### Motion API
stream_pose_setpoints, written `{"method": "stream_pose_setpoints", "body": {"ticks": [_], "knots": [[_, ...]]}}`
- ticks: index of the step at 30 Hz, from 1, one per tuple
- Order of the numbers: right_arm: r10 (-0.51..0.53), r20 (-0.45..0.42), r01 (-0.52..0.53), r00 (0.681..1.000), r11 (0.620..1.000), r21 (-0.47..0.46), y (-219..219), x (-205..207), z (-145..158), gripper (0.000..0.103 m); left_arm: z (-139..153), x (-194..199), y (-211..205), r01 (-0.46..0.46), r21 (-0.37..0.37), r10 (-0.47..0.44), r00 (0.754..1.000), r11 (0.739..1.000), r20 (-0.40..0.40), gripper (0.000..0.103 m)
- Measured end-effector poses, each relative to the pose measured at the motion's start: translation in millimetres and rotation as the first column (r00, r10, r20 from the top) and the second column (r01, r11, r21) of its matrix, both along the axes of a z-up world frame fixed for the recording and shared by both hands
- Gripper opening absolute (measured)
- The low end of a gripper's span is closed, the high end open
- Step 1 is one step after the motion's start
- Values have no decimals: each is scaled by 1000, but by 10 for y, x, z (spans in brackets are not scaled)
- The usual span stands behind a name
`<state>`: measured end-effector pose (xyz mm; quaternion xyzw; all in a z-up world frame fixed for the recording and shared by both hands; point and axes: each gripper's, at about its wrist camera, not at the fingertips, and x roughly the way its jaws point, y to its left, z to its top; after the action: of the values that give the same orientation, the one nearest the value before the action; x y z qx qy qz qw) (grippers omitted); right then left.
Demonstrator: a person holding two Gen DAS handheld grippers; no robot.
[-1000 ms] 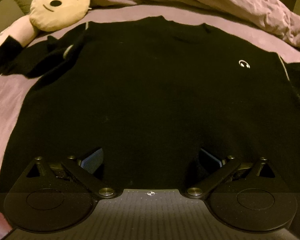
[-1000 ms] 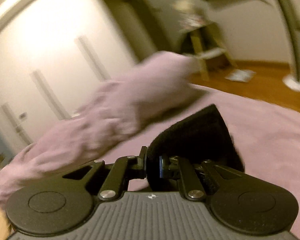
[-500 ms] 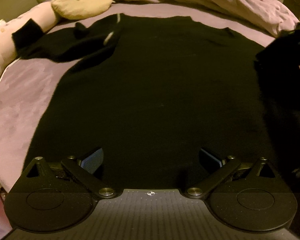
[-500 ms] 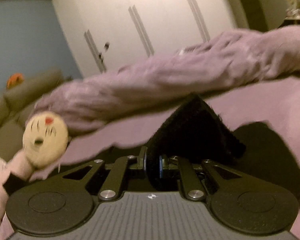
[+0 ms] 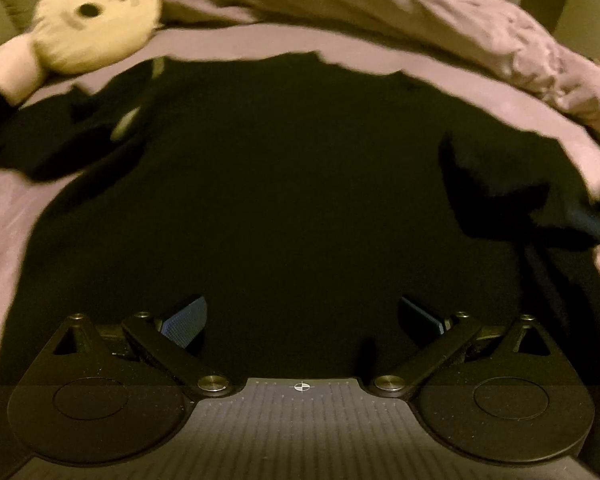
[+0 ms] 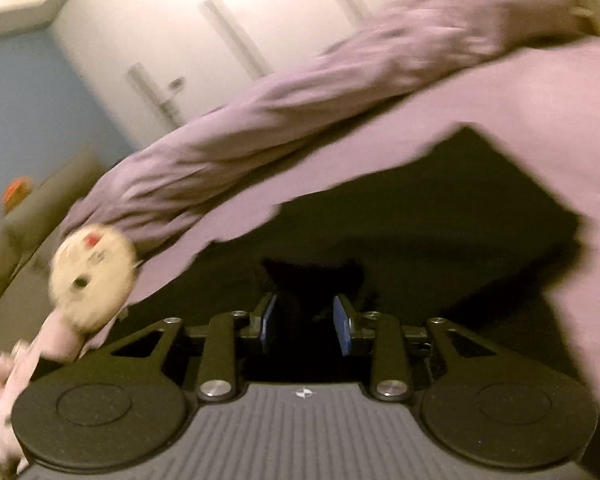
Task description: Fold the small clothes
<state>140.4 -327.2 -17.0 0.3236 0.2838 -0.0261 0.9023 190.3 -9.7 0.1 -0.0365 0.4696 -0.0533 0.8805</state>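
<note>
Folded across the black sweater [image 5: 284,184], its sleeve [image 6: 312,280] lies between the right gripper [image 6: 305,322] — jaws just parted, pads clear.

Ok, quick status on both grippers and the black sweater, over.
Left gripper open, over black knit sweater. Right gripper just opening, sleeve end loose between the jaws, folded over the body. Round cream plush toy beside other sleeve.
</note>
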Motion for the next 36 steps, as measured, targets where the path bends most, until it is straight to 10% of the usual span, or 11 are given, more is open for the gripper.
{"method": "stream_pose_setpoints", "body": {"ticks": [7, 15, 27, 36], "knots": [[-121, -46, 126, 992, 985, 118, -485, -434, -309, 30, -30, 624, -525, 28, -185, -38, 998, 982, -52, 103], [-104, -51, 111, 993, 983, 148, -558, -460, -458, 30, -296, 609, -1411, 257, 180, -267, 963, 950, 39, 102], [-74, -35, 78, 997, 989, 126, -512, -465, -378, 35, -166, 951, -955, 54, -182, -59, 998, 982, -19, 69], [-65, -37, 69, 997, 990, 127, -516, -503, -432, 38, -139, 834, -406, -120, -197, 123, 992, 973, -1, 70]]}}
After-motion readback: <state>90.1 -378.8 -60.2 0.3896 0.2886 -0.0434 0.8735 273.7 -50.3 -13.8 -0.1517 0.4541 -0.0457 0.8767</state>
